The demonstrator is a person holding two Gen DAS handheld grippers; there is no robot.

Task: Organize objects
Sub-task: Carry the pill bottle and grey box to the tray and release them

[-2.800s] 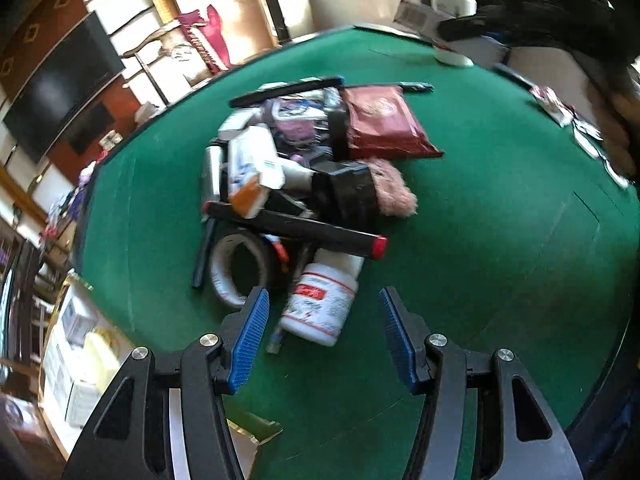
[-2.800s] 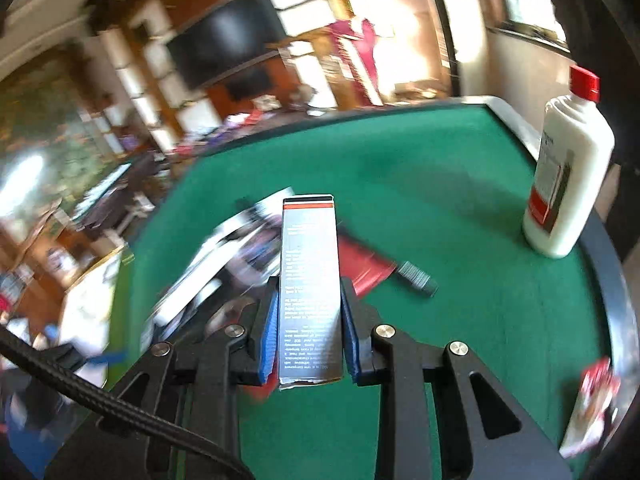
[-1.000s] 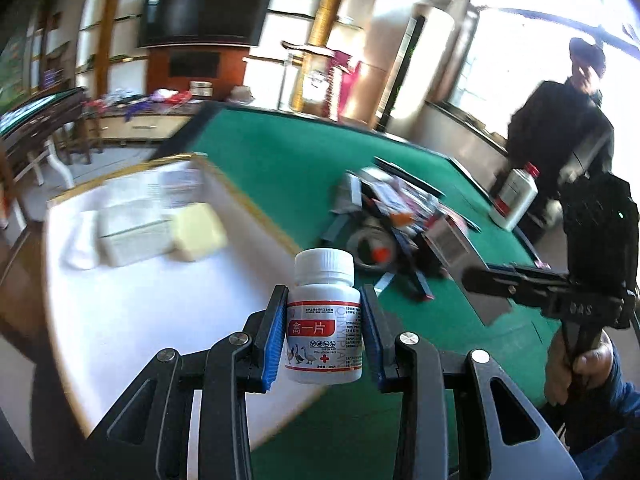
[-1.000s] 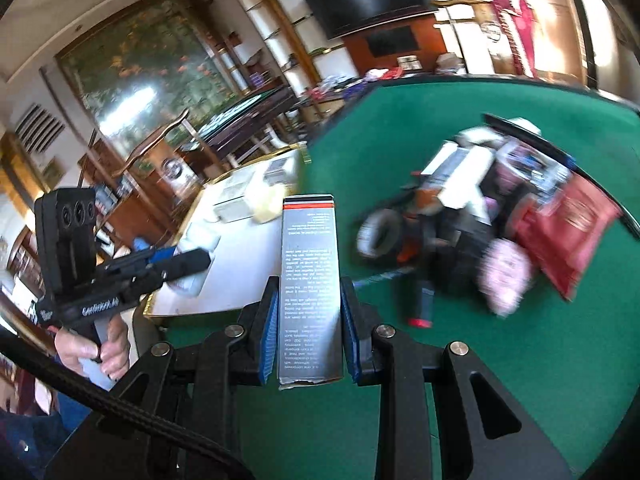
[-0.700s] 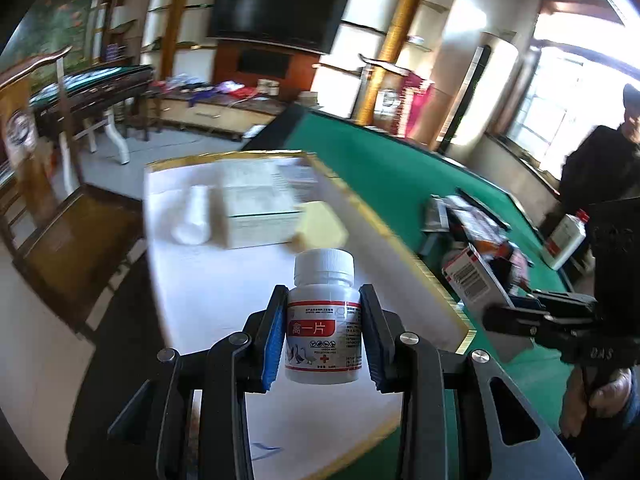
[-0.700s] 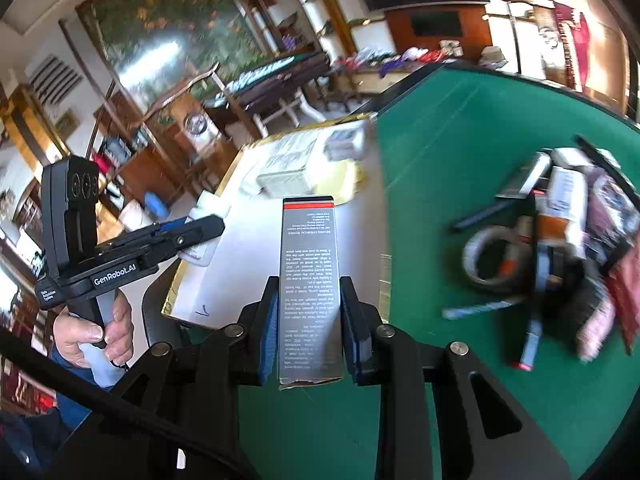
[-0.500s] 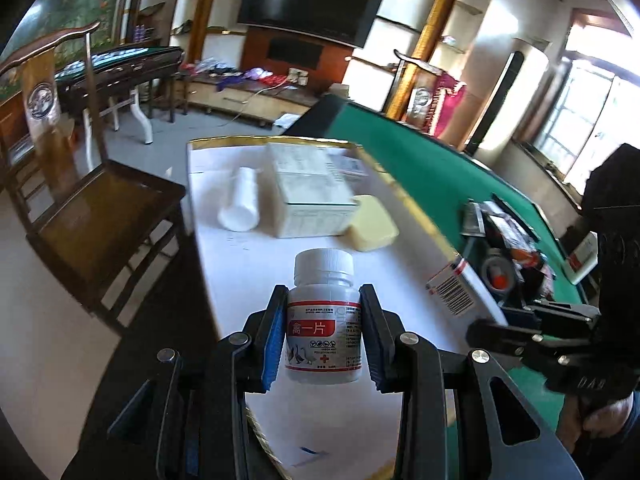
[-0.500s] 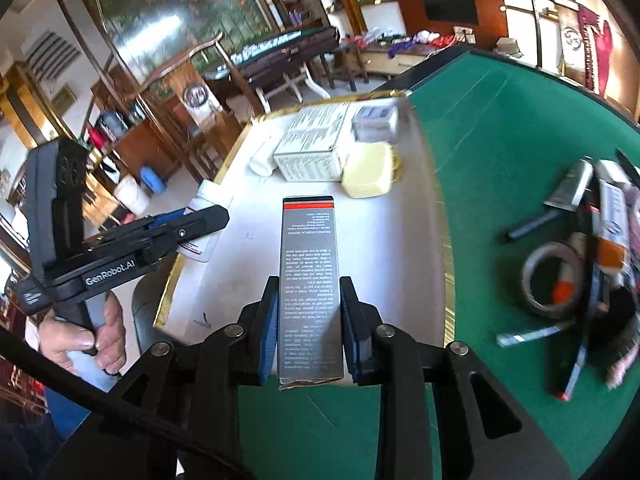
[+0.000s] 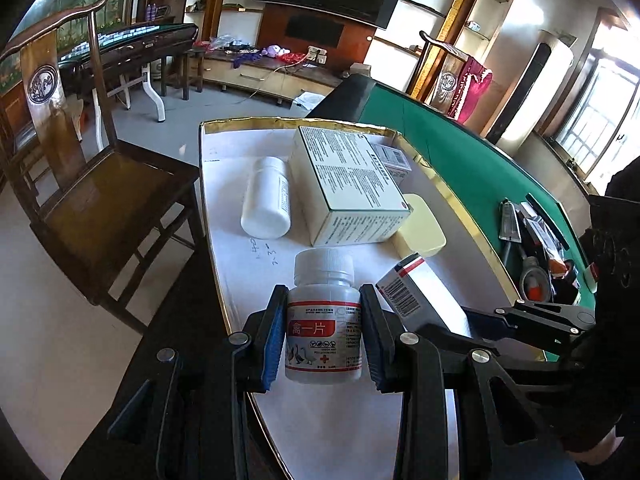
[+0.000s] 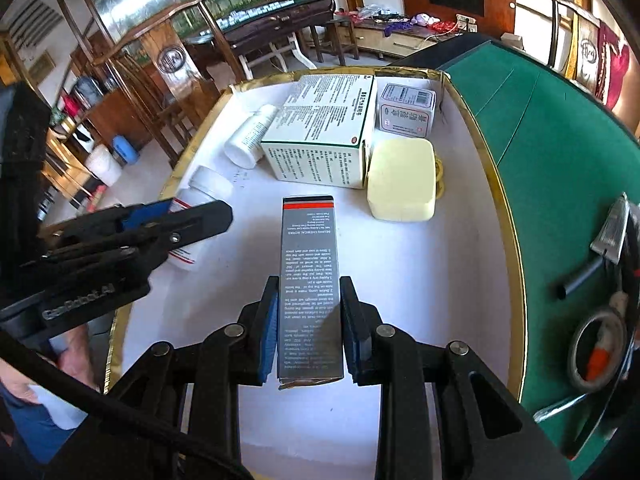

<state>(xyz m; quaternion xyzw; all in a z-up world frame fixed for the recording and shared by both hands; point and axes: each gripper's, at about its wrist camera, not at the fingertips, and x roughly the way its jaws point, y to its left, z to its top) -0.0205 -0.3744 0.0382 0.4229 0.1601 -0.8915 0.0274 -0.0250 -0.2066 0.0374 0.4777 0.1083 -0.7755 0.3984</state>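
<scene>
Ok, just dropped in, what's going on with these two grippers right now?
Both grippers are loaded and held over the white tray. The left gripper clamps a white pill bottle; the right gripper clamps a narrow grey carton. Neither item is down yet. A large box, a yellow case and another bottle already lie in the tray.

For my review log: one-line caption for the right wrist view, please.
Right gripper holds a grey carton over the gold-rimmed white tray; left gripper holds a pill bottle alongside.

Pill bottle (image 10: pixel 200 208) half-hidden behind left gripper (image 10: pixel 168 216); tape roll (image 10: pixel 596 352) cut by frame edge
</scene>
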